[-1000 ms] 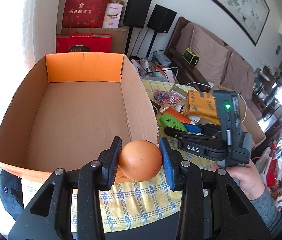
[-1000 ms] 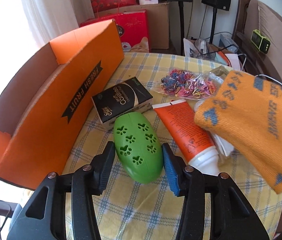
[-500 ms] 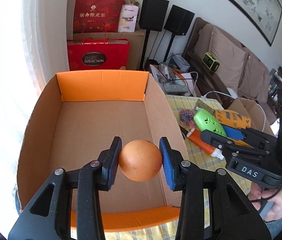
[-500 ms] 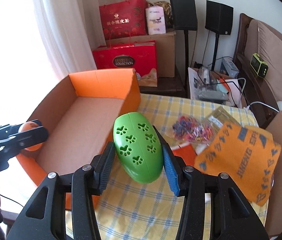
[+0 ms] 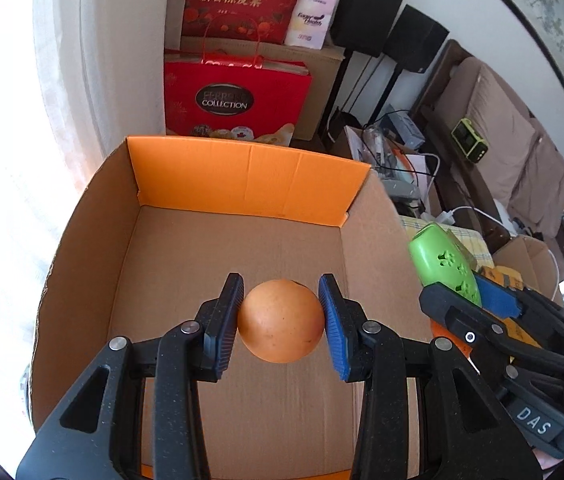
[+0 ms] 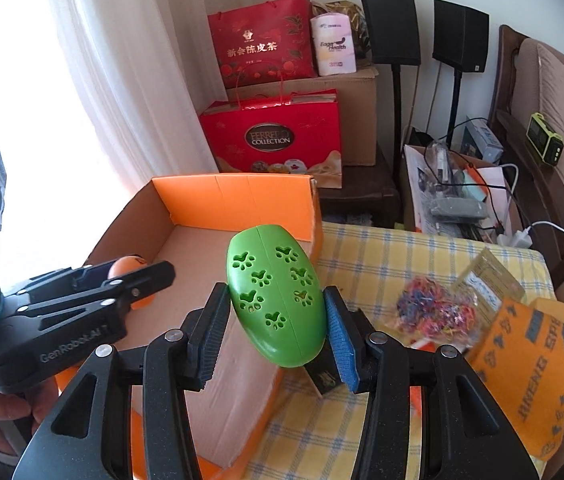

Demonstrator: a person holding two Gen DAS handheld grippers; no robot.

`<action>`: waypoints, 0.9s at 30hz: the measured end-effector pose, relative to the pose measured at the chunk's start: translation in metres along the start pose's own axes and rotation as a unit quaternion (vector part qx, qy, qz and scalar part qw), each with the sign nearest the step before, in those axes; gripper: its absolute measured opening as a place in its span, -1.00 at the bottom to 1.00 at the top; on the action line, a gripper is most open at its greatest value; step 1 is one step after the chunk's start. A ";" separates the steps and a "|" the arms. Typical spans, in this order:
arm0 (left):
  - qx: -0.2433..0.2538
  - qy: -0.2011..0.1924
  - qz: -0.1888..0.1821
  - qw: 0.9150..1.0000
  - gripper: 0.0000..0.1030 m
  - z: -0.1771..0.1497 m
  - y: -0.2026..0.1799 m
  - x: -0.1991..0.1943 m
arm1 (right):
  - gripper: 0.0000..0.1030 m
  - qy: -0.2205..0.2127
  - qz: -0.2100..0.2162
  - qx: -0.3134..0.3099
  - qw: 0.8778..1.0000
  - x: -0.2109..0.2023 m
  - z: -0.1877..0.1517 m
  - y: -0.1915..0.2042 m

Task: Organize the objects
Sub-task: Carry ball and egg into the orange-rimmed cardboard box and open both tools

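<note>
Gleaming round orange fruit (image 5: 280,326), unblemished

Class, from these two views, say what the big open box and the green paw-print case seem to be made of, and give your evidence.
Box: apparently corrugated cardboard, matte brown inside with orange printed flaps; fold creases show.
Green paw-print case: probably moulded hard plastic, smooth with a slight sheen, a centre seam and clean paw cut-outs.

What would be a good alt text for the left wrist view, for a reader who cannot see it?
The left gripper holds an orange ball over the brown floor of an open cardboard box with orange flaps. At the right edge, outside the box wall, the right gripper holds a green oval case with paw-print holes.
</note>
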State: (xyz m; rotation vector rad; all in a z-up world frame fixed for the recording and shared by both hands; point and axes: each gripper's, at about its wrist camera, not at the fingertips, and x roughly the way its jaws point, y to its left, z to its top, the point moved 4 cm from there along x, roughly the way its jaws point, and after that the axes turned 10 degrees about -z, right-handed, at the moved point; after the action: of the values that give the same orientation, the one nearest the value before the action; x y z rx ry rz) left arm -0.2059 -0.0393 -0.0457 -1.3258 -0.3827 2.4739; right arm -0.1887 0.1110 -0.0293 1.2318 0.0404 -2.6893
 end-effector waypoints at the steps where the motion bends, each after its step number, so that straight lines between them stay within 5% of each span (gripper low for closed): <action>1: -0.009 0.008 0.004 1.000 -0.30 0.004 0.005 0.007 | -0.06 0.004 0.001 0.001 1.000 0.006 0.003 0.003; 11: -0.033 0.038 0.045 0.998 -0.30 0.028 0.033 0.046 | -0.06 0.024 -0.001 -0.022 0.999 0.050 0.021 0.020; 27: -0.068 0.077 0.057 0.993 -0.30 0.030 0.062 0.084 | -0.07 0.050 -0.037 -0.064 0.996 0.095 0.030 0.036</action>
State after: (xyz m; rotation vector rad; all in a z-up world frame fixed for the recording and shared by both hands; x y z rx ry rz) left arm -0.2843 -0.0662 -0.1166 -1.6244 -0.4583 2.4530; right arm -0.2655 0.0578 -0.0790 1.3500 0.2736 -2.6360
